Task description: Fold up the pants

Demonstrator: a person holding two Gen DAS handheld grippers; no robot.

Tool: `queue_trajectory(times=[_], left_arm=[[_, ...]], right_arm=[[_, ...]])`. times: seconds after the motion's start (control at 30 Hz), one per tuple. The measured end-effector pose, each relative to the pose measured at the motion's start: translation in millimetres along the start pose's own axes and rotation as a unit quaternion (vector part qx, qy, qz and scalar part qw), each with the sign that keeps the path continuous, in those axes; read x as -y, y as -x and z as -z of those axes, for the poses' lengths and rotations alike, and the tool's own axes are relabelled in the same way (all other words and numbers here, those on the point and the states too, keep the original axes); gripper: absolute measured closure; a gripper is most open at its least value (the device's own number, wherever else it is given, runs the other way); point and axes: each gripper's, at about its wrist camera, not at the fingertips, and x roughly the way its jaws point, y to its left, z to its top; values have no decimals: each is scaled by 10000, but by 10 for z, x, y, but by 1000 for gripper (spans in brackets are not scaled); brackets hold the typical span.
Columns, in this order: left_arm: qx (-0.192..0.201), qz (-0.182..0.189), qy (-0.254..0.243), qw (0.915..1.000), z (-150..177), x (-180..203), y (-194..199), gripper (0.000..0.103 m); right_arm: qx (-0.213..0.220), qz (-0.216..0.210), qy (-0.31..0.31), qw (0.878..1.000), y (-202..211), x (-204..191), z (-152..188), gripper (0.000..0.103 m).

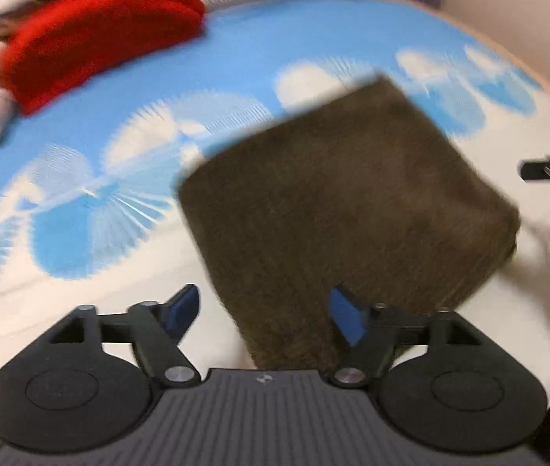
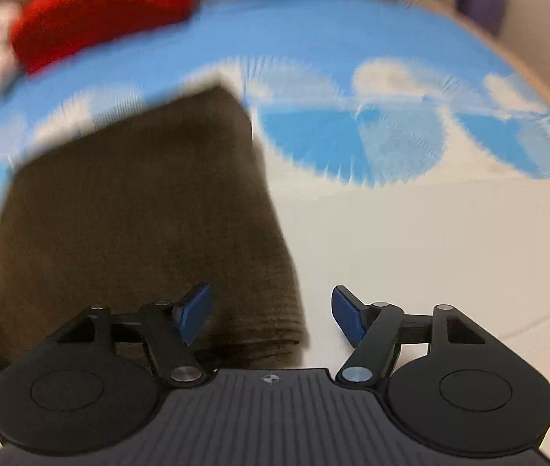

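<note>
Lying folded into a thick brown rectangle on the blue-and-white cover (image 1: 127, 89): pants (image 1: 348, 202). Left gripper (image 1: 265, 310) spread wide over their near edge, right gripper (image 2: 271, 312) likewise wide, holding nothing. Red garment (image 1: 100, 27) far behind.

Looks like a home, likely a bedroom or laundry corner. A blue and white patterned cover (image 1: 236, 58) fills the middle of both views; folded clothes, among them a red piece (image 1: 100, 27), are stacked at upper left; a plain pale wall (image 2: 546, 19) sits at upper right.
</note>
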Motion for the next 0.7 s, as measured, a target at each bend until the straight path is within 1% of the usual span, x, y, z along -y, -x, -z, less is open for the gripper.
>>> queue_trajectory(times=[0.07, 0.1, 0.13, 0.2, 0.23, 0.27, 0.3, 0.33, 0.37, 0.43, 0.47, 0.5, 0.57, 0.63, 0.7], left_arm=[[496, -175, 276, 9982, 44, 28, 384, 18], [746, -223, 428, 9960, 96, 45, 587, 18], [901, -210, 543, 9942, 158, 80, 765, 18], [1090, -257, 814, 9904, 295, 204, 1073, 18], [1140, -199, 1032, 9879, 391, 257, 1176, 17], [1136, -77, 1199, 9862, 463, 299, 1250, 15], [1054, 128, 1341, 9853, 562, 361, 1268, 12], [955, 240, 1323, 9863, 632, 439, 1249, 5], [846, 176, 1222, 9887, 698, 523, 1251, 2], [634, -217, 970, 9930, 777, 668, 1237, 2], [652, -340, 934, 9929, 810, 709, 1287, 2], [715, -410, 986, 9917, 812, 728, 1312, 1], [777, -430, 1190, 9889, 838, 740, 1371, 1], [673, -410, 1345, 9878, 882, 718, 1336, 1], [580, -346, 1557, 9855, 917, 694, 1305, 1]], right_arm=[[567, -119, 40, 9983, 340, -111, 46, 21], [876, -156, 127, 9960, 529, -171, 106, 12], [1192, -208, 235, 9924, 731, -219, 199, 6], [1669, -330, 452, 9844, 1017, -281, 356, 1], [1893, -342, 564, 9797, 1137, -313, 496, 1], [2029, -316, 638, 9766, 1278, -328, 587, 1], [2144, -270, 651, 9742, 1329, -333, 727, 1], [2185, -202, 590, 9738, 1346, -343, 810, 1], [2153, -160, 563, 9748, 1397, -374, 862, 1], [2163, -224, 506, 9747, 1456, -392, 967, 1], [2059, -190, 476, 9772, 1451, -395, 980, 1], [1978, -153, 460, 9790, 1449, -423, 995, 1], [1950, -130, 443, 9797, 1456, -444, 1010, 1], [1874, -105, 344, 9816, 1453, -491, 997, 1], [1670, -58, 135, 9859, 1433, -525, 974, 1]])
